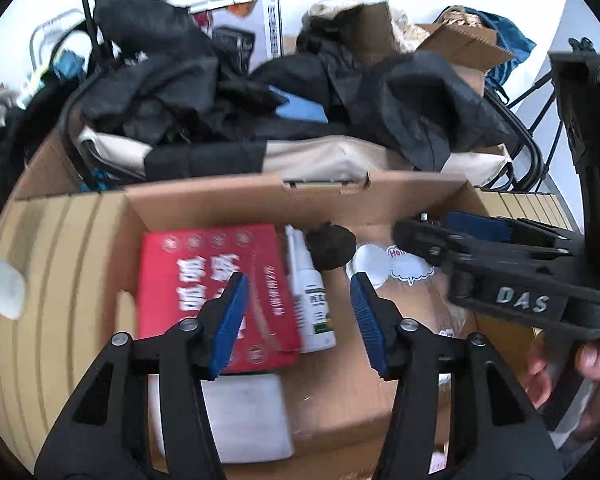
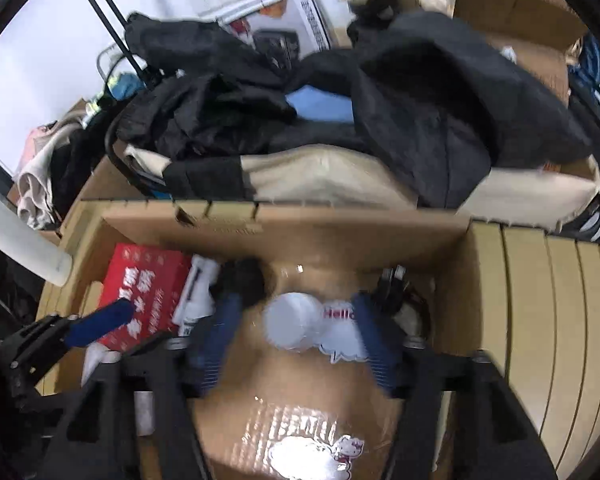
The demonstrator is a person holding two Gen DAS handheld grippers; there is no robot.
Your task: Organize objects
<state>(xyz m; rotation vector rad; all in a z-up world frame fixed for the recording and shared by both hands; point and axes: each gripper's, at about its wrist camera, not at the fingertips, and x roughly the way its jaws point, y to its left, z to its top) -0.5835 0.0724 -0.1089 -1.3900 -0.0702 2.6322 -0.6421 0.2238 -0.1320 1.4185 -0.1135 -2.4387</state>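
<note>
An open cardboard box (image 1: 240, 200) holds a red box with white print (image 1: 204, 280), a white spray bottle (image 1: 310, 304), a black lump (image 1: 332, 246), a white packet (image 1: 244, 420) and a clear bag with a white lid and Hello Kitty sticker (image 1: 384, 264). My left gripper (image 1: 298, 320) is open and empty above the red box and bottle. My right gripper (image 2: 296, 344) is open over the clear bag (image 2: 296, 320), touching nothing I can see. The right gripper also shows in the left wrist view (image 1: 480, 240). The red box (image 2: 140, 296) lies left in the right wrist view.
Behind the box lies a heap of black clothes (image 1: 188, 92) on a beige bag (image 1: 340, 156). More cardboard boxes (image 1: 460, 44) and a printed appliance carton (image 1: 256, 20) stand at the back. A white cylinder (image 2: 24, 240) lies at the left. The box flaps (image 2: 540, 320) spread out sideways.
</note>
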